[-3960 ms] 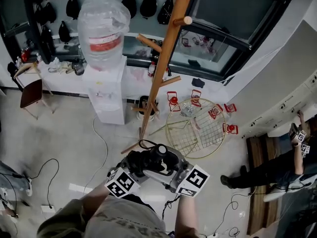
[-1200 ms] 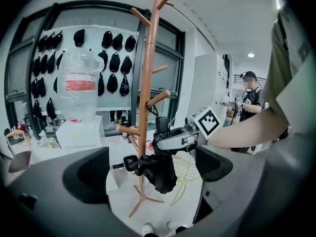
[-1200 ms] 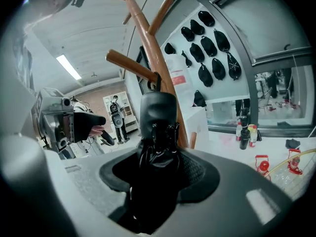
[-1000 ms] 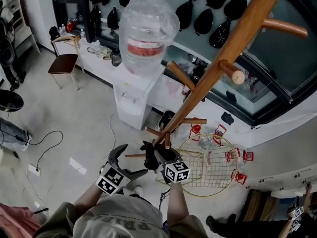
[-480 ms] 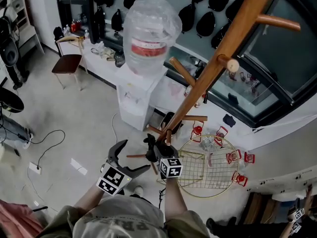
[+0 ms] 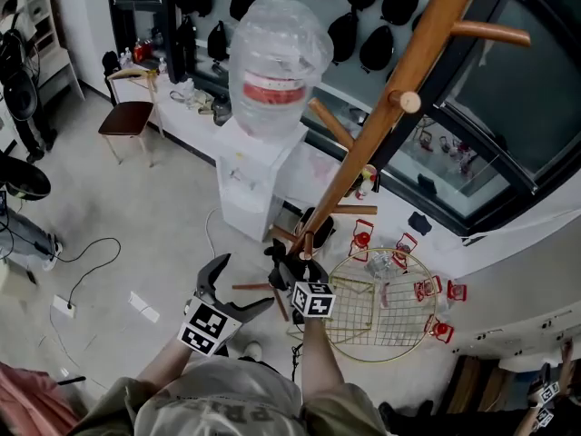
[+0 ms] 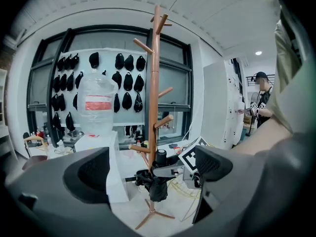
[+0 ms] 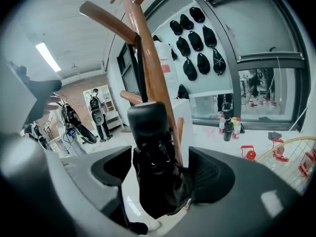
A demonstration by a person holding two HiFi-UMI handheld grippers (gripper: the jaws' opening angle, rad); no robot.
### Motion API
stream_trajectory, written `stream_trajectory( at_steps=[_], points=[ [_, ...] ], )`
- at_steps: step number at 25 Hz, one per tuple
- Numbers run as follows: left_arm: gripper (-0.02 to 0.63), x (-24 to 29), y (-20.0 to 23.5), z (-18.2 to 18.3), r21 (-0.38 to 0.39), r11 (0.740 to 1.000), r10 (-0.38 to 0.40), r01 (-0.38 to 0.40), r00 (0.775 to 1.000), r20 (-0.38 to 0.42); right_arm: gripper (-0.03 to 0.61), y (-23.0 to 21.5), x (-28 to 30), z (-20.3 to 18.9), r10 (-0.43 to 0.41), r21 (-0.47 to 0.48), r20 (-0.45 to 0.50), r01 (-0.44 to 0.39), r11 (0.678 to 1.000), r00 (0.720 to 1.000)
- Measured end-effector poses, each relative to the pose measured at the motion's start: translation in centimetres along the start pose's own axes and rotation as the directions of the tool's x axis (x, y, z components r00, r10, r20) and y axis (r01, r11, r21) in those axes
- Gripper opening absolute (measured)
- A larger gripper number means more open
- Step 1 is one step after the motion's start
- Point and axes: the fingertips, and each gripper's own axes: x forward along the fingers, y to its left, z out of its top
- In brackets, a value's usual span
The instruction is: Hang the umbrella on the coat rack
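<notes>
Head view: my left gripper (image 6: 243, 284) hangs wide open with nothing in it, off to the left of the rack (image 6: 392, 98). My right gripper (image 6: 290, 269) sits up against the rack's lower pole, where the folded black umbrella (image 6: 277, 263) shows as a dark bundle among the low pegs. A water cooler (image 6: 272, 71) stands behind, and a wire basket (image 6: 386, 330) lies on the floor to the right.

Left gripper view: both jaws stand far apart and empty. Beyond them the umbrella (image 7: 158, 186) hangs beside the pole (image 7: 155, 83), clear of the floor, with the right gripper (image 7: 170, 171) reaching in from the right.

Right gripper view: the jaws are opening. The umbrella (image 8: 157, 177) is between them, handle up, with a gap on the left side; its cloth brushes the right pad (image 8: 210, 174). A dark strap (image 8: 139, 68) runs from the handle up to a peg (image 8: 106, 19).
</notes>
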Motion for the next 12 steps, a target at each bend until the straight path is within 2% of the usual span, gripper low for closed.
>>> stream_trajectory(
  at_steps=[3,7,9,12],
  points=[
    [0.522,-0.1,-0.2,0.1,-0.006,1.000,0.009,-0.009,1.000,0.015,0.351,0.4,-1.5,1.1,0.018,-0.022,0.054,-0.017,1.000,0.998],
    [0.522,0.0,-0.5,0.8,-0.019,1.000,0.023,-0.022,0.998,0.052,0.351,1.4,-5.3,4.4,0.044,-0.068,0.192,-0.031,0.997,0.980],
    [0.522,0.0,-0.6,1.2,-0.022,0.999,0.032,-0.030,0.996,0.077,0.351,2.3,-8.0,6.4,0.059,-0.095,0.273,-0.034,0.995,0.960],
    [0.522,-0.4,-0.4,2.2,-0.036,0.998,0.064,-0.060,0.991,0.116,0.351,4.1,-12.3,9.8,0.082,-0.126,0.396,-0.035,0.991,0.915]
  ],
)
